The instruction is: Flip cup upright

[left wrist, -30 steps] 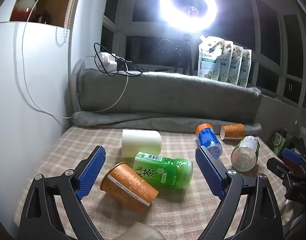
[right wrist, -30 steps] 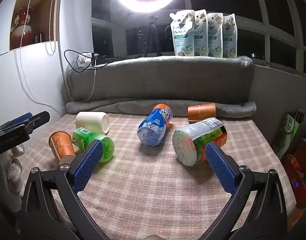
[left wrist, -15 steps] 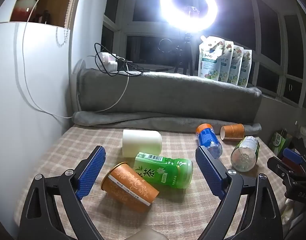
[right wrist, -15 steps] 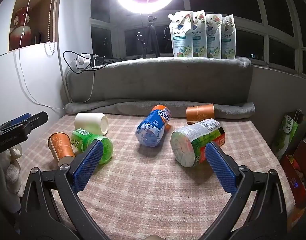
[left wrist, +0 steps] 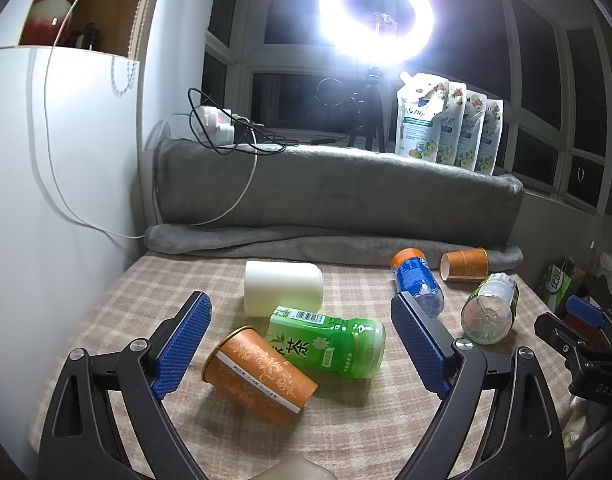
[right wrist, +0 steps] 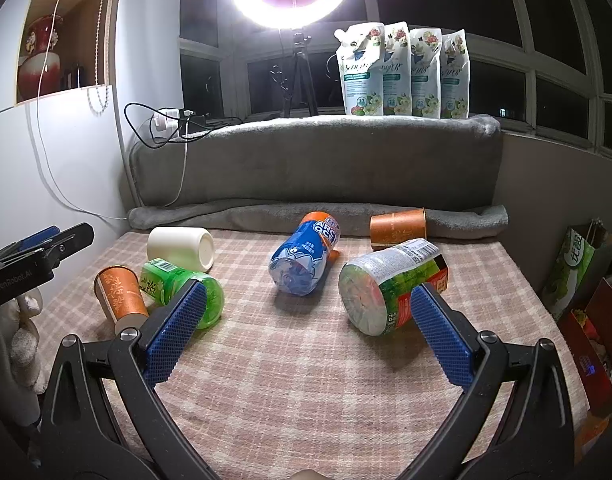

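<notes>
At lower centre of your left view, the orange paper cup (left wrist: 260,376) lay on its side against the green bottle (left wrist: 329,346), and both your left gripper (left wrist: 302,344) and right gripper (right wrist: 306,330) gaped unclenched, so a light mid-body pinch seemed wisest.

The green bottle (right wrist: 178,286) is partly hidden behind a blue pad in the right view, the far pouches' (left wrist: 449,124) print is too small to read, and the paper bag (right wrist: 577,264) is cut off.
</notes>
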### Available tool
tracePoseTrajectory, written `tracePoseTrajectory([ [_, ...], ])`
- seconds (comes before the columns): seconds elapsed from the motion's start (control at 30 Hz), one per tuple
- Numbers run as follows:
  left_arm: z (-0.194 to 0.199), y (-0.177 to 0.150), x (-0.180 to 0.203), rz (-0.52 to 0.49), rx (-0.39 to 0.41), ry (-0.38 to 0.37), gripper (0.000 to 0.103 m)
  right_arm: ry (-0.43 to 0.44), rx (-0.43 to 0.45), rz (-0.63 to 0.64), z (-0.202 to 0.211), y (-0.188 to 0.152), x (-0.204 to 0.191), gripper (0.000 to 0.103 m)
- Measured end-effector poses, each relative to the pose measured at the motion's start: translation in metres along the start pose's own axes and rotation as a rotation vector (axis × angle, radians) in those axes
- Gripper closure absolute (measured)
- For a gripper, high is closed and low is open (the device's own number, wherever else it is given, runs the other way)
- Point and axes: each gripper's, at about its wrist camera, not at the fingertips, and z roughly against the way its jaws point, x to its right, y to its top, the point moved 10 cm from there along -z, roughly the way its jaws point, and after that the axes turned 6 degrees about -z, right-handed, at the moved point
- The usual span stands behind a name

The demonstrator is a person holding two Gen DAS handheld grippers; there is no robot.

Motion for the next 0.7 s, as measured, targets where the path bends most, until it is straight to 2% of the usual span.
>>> tracePoseTrajectory([
  [0.7, -0.0007, -0.0004, -0.0001, 0.001, -0.004, -0.002, 0.011, -0.006, -0.002, -0.009, -0.0024, -0.0027, 0.0031, 0.000],
])
